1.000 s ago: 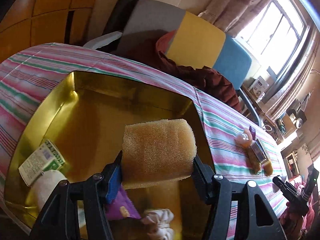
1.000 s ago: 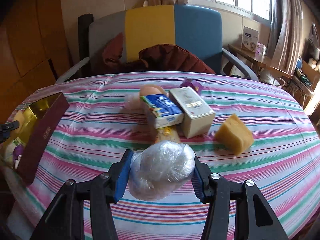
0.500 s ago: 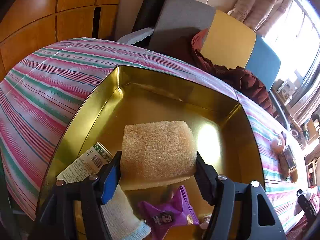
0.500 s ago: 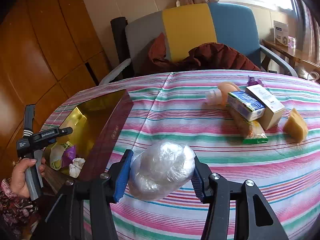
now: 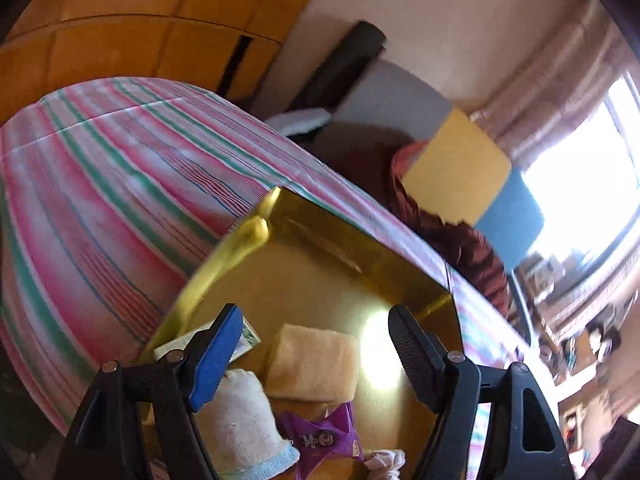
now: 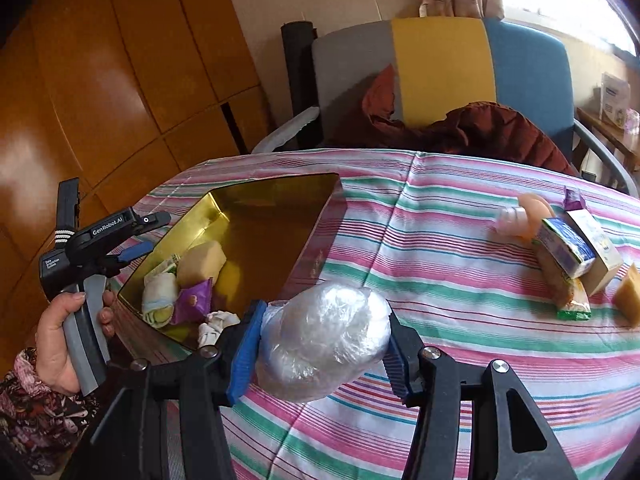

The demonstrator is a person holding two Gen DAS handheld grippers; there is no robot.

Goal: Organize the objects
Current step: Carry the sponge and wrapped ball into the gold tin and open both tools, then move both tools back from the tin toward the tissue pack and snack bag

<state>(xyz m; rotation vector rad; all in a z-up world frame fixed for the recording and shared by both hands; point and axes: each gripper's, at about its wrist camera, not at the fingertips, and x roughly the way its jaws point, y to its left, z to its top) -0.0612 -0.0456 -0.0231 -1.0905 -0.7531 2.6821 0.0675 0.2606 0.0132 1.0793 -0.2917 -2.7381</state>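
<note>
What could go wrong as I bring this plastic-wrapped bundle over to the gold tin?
1. The right gripper pinches the plastic-wrapped bundle by slick film; it may slip out short of the gold tin.
2. The open left gripper sits at the tin's near corner, so the two grippers could collide.
3. The sponge, rolled sock and purple packet crowd that end; the bundle may land on them and roll.

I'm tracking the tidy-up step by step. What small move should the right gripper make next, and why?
Probably carry the plastic-wrapped bundle left, over the gold box. The right gripper is shut on it above the striped cloth, short of the box, where the sponge already lies and the left gripper is open.
</note>
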